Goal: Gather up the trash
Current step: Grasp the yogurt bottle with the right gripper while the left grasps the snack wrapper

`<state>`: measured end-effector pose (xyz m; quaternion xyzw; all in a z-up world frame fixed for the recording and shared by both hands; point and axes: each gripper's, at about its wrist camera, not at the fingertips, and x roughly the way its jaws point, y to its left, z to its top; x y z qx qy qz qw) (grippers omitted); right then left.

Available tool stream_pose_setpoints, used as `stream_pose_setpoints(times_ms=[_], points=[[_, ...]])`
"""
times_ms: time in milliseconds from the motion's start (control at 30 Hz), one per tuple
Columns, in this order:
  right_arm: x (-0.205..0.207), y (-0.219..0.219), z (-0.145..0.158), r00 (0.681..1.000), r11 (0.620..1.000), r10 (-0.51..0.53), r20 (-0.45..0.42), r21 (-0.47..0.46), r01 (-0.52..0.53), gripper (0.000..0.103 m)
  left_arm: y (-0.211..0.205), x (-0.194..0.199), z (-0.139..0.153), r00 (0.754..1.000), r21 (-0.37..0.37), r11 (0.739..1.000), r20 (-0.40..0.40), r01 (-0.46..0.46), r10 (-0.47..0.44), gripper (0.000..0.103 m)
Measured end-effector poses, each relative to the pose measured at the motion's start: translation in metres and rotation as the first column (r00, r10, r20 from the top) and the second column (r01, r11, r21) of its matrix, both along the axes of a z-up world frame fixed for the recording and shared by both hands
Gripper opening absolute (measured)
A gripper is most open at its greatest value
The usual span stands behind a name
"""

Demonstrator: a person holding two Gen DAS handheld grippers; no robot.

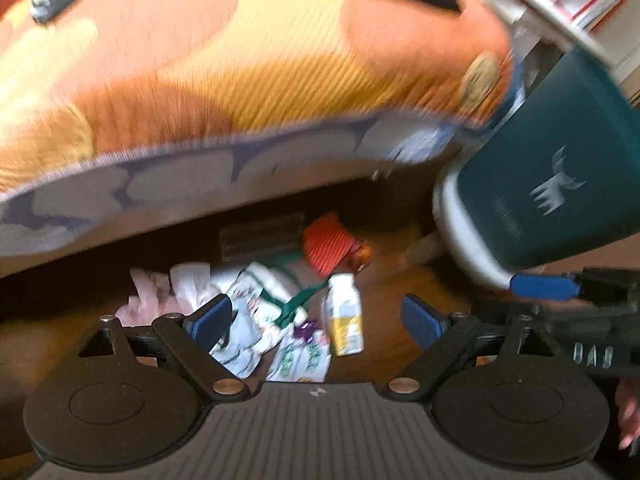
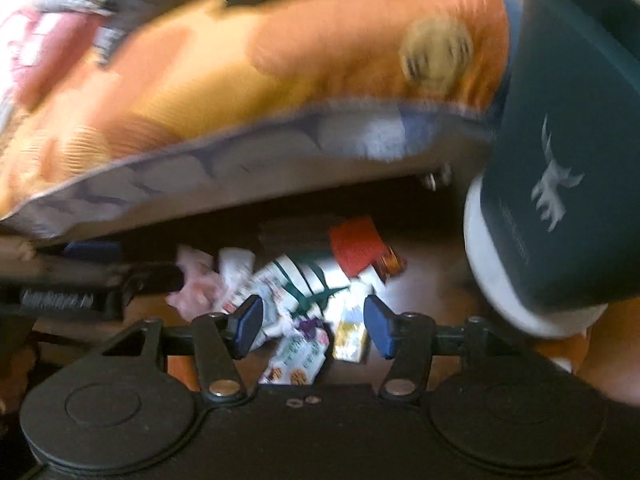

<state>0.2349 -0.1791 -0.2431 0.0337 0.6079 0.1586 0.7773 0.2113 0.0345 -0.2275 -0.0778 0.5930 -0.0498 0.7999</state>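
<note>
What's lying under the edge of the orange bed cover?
On the floor below the orange bed cover: pink tissue, printed wrappers, a small carton, a red pack. Further beneath is dark, unseen.

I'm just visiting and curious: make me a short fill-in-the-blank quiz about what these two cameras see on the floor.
1. The dark green bin bears a pale picture of a ____.
2. The pads on the left gripper fingers are coloured ____.
3. The small drink carton lies on the floor, white and ____.
4. Both the left gripper and the right gripper stand ____, holding nothing.

Missing words: moose; blue; yellow; open
</note>
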Motion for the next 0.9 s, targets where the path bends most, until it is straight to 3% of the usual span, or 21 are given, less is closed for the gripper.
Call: stream_pose_setpoints(times_ms=[267, 433, 900], points=[[0.038, 0.004, -0.083, 0.983, 0.994, -0.105, -0.151, -0.022, 0.103, 0.056, -0.005, 0.021, -0.096, 0.983, 0.052, 0.993, -0.156, 0.110, -0.101, 0.092], [0.055, 0.013, -0.136, 0.968, 0.992, -0.123, -0.219, -0.036, 0.118, 0.055, -0.011, 0.037, -0.144, 0.970, 0.077, 0.986, -0.207, 0.146, -0.127, 0.092], [0.069, 0.034, -0.248, 0.927, 0.992, -0.105, -0.361, -0.109, 0.069, 0.055, -0.033, 0.044, -0.248, 0.918, -0.007, 0.967, -0.315, 0.253, -0.242, 0.092]])
